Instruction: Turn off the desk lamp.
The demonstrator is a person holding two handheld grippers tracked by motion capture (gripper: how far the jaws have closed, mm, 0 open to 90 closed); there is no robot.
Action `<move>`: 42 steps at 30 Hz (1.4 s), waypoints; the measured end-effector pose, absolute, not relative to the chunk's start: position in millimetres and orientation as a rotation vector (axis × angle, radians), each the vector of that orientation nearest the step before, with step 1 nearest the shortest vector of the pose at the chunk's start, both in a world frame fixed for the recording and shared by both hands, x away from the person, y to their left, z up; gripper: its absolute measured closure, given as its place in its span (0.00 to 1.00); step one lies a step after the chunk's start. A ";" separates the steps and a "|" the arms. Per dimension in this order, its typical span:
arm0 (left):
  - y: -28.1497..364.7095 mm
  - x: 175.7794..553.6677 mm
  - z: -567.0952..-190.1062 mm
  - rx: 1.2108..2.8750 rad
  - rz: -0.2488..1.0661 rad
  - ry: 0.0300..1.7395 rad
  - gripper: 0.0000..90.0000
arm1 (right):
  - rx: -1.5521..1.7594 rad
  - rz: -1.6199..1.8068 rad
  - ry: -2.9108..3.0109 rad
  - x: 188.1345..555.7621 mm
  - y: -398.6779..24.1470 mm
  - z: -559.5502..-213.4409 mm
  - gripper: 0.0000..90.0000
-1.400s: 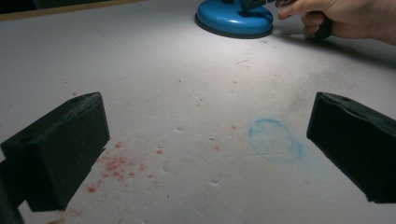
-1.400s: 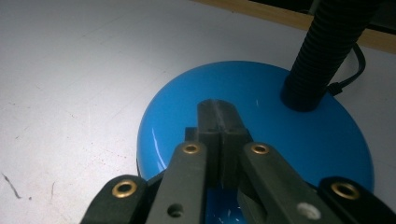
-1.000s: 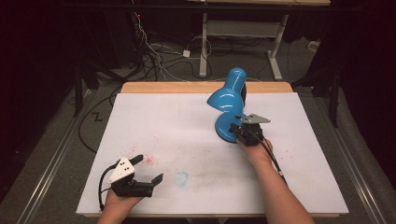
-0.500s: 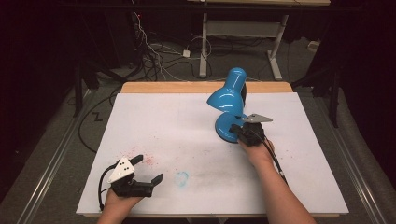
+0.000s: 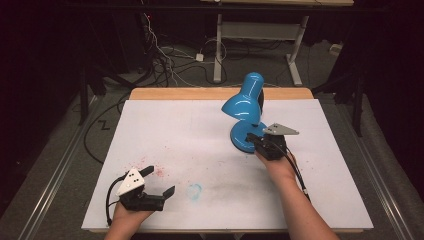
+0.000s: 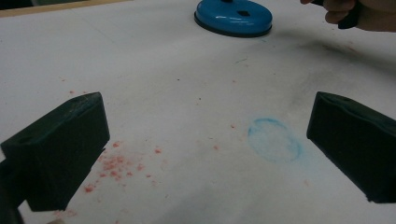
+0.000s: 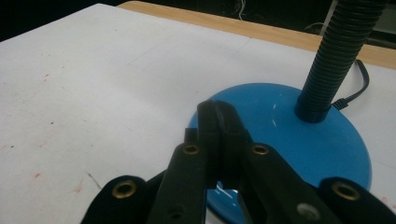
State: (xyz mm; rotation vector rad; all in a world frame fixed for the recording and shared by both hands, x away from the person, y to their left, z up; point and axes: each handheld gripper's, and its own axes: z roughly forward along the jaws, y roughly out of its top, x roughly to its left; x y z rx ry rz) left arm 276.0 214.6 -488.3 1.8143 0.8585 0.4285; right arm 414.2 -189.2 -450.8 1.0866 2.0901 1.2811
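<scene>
Barely a twitch since a moment ago: the right tongs (image 5: 254,138) stay at the near edge of the blue lamp (image 5: 244,107) base, tips pressed together over its rim, nothing between them. The lamp stands on the white worktop (image 5: 175,130), toward the far right. Well to the lamp's near left, the left tongs (image 5: 159,182) rest spread wide, empty, beside a faint blue ring mark (image 6: 273,140).

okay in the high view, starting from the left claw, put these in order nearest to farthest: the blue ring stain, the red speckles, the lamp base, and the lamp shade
From the left claw:
1. Red speckles, right at its far tip.
2. Blue ring stain, just to its right.
3. Lamp base, across the table by the right claw.
4. Lamp shade, above and beyond the base.
</scene>
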 end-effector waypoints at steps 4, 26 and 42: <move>213.9 275.8 -488.5 1.817 0.428 0.858 0.00 | 1.079 1.289 2.094 404.1 -192.7 -450.5 1.00; 214.2 276.8 -492.1 1.825 0.411 0.878 0.00 | 1.070 1.314 2.139 324.1 -239.0 -470.5 1.00; 208.2 275.9 -492.5 1.835 0.397 0.868 0.00 | 1.043 1.326 2.118 294.7 -264.6 -476.1 0.93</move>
